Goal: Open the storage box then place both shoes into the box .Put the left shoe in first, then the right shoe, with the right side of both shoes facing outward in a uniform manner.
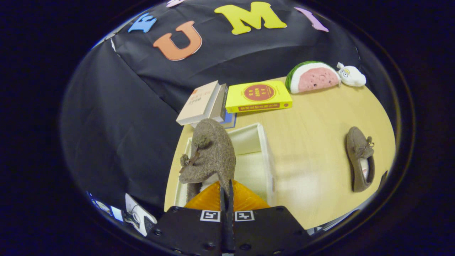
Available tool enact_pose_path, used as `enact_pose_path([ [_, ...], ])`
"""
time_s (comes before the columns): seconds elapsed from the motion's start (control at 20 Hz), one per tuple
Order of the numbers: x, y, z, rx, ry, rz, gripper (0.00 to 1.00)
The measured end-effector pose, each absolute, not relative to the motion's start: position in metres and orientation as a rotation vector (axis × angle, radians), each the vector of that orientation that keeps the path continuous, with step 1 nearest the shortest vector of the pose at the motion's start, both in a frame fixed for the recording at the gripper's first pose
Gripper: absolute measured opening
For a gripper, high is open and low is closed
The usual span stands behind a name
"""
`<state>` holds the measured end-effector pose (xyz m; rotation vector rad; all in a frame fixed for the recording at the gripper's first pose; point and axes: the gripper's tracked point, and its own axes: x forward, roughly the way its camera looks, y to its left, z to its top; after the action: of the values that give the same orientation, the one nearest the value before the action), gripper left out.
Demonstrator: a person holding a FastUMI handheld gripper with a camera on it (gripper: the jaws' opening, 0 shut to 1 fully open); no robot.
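- The gripper [226,190] had its fingers pressed together on the edge of a brown shoe [209,153], pinching it.
- That shoe hung over the open white box [265,149], just ahead of the fingers.
- The second shoe [360,158] lay on the table [312,117], well apart from the box.
- Books [258,96] sat beyond the box.

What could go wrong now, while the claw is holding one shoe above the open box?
1. The claw pinches only a thin edge of the held shoe, so the shoe might slip or swing before it is lowered.
2. The shoe hangs near the left wall of the white box; it could catch on the rim and land outside.
3. It hangs toe-up, so it may fall facing the wrong way, unlike the second shoe lying on the table.
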<state>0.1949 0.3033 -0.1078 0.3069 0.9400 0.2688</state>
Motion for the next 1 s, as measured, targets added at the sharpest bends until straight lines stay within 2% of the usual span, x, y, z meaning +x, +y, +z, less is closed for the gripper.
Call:
enact_pose_path([
  [0.45, 0.201, 0.352, -0.195, 0.194, 1.074, 0.139, 0.0],
  [0.7, 0.202, 0.356, -0.214, 0.098, 1.113, 0.098, 0.0],
  [0.85, 0.205, 0.357, -0.212, 0.108, 1.105, 0.12, 0.01],
  [1.0, 0.203, 0.357, -0.203, 0.125, 1.074, 0.178, 0.13],
])
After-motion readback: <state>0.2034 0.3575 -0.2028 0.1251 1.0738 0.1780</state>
